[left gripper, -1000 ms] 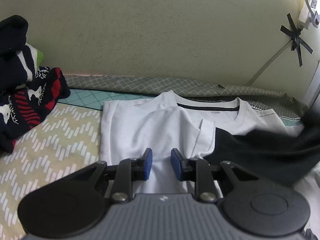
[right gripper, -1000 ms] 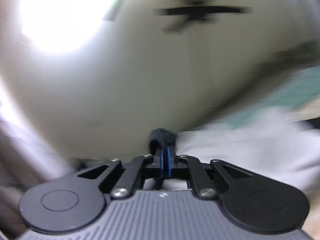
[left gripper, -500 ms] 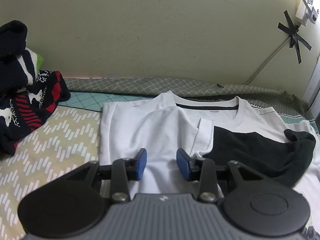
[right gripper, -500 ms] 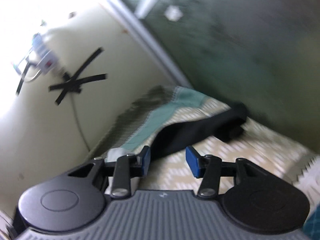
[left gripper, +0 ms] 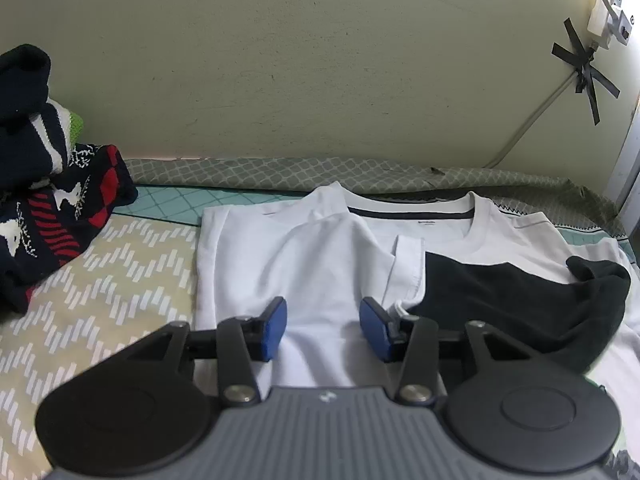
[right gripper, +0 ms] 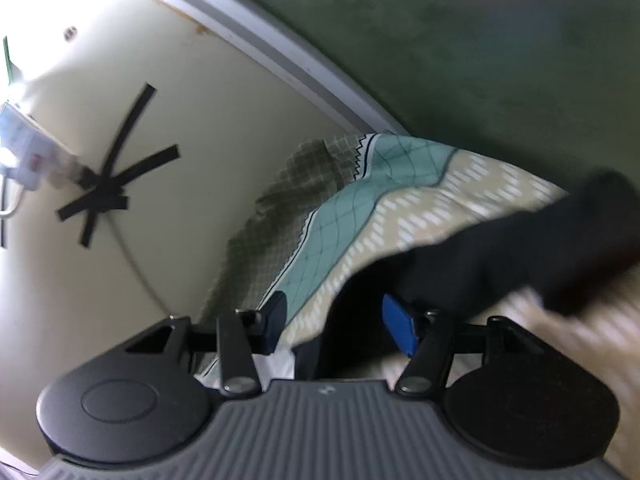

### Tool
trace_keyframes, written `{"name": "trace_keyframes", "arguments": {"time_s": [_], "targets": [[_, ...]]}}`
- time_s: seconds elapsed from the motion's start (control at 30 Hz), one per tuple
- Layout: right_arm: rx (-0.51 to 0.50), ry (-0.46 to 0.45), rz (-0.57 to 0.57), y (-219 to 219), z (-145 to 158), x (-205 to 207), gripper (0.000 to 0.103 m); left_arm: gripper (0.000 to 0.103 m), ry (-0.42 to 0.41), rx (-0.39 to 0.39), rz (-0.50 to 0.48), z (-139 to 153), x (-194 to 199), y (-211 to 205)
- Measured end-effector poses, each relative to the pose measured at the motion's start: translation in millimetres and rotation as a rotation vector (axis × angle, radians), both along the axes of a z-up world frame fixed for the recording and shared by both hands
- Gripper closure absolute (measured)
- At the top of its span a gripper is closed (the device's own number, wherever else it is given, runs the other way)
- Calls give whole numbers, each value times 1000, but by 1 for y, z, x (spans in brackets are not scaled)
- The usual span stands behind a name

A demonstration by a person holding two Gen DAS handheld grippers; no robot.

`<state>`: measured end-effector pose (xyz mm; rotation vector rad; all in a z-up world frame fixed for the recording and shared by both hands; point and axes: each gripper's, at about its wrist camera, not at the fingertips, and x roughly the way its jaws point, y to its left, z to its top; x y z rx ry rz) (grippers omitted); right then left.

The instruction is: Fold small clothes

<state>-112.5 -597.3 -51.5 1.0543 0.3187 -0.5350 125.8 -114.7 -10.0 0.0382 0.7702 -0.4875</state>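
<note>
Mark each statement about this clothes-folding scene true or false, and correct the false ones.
1. The white T-shirt lies on the patterned bedspread. True.
2. A black garment lies across the shirt. True.
3. The left gripper is clamped on the shirt. False: its fingers stand apart, opening, gripping nothing.
4. The dark patterned sweater sits to the shirt's right. False: it is left.
5. Black tape crosses on the wall. True.

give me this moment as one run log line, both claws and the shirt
left claw: opening, empty, over white t-shirt | right claw: opening, nothing pinched | black sleeve: folded in | white sleeve: folded in
</note>
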Motion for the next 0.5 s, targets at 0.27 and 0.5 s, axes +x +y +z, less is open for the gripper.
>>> {"name": "trace_keyframes", "arguments": {"time_s": [0.27,0.5], "targets": [[-285,-111,-220,7,56,-12,100,60,-5,13,-7,0,-1,-3],[-640,-226,48,115,139,19,100,56,7,-21,-3,2,0,1]]}}
